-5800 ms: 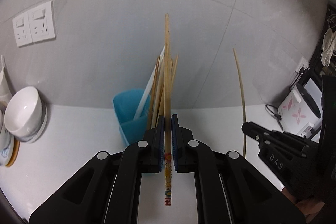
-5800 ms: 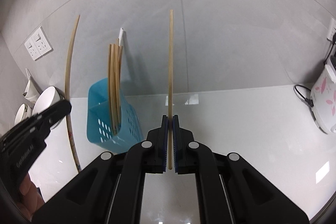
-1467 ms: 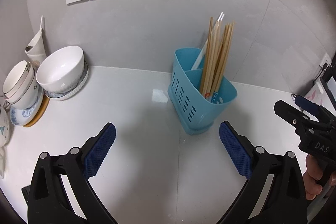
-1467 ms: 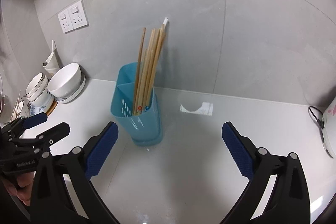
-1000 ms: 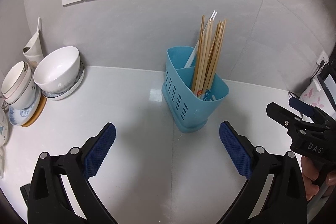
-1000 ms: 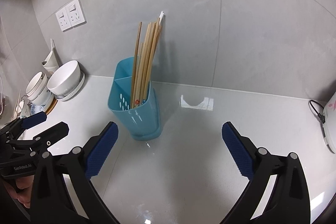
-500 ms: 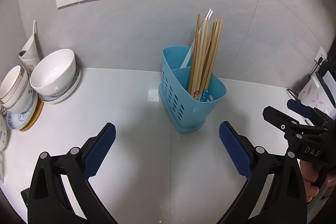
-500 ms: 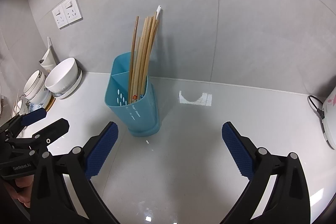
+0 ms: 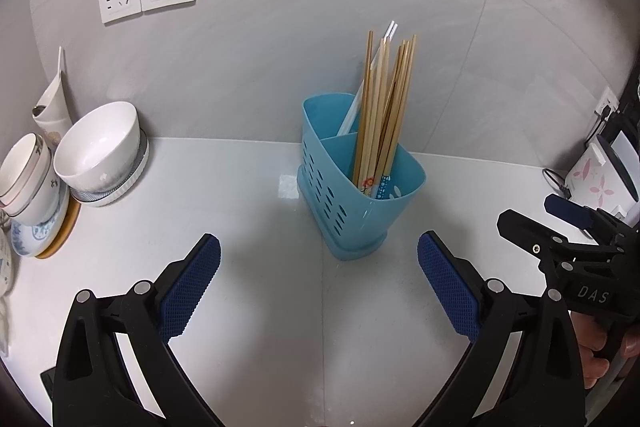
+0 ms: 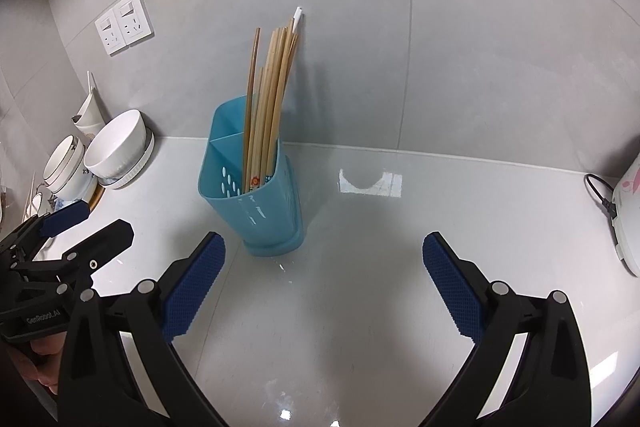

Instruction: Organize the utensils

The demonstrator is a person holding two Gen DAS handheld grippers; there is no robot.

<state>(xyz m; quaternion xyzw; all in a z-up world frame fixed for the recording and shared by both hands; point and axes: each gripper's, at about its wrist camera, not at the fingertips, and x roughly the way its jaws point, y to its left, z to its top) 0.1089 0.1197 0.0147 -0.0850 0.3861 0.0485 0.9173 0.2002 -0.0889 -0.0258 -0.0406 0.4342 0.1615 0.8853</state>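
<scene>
— Where are the chopsticks point(image 9: 384, 115)?

— In the blue holder point(image 9: 360, 203) on the desk point(image 9: 248, 291), at 12 o'clock from both claws. Their lower ends are hidden inside it.

— And the claws?

— The left claw point(image 9: 319, 279) and the right claw point(image 10: 323, 281) are both spread wide, grasping nothing. The rice cooker point(image 10: 628, 211) at 3 o'clock is cut off.

left hand-held gripper point(image 9: 319, 281) spread wide, right hand-held gripper point(image 10: 324, 281) likewise
</scene>
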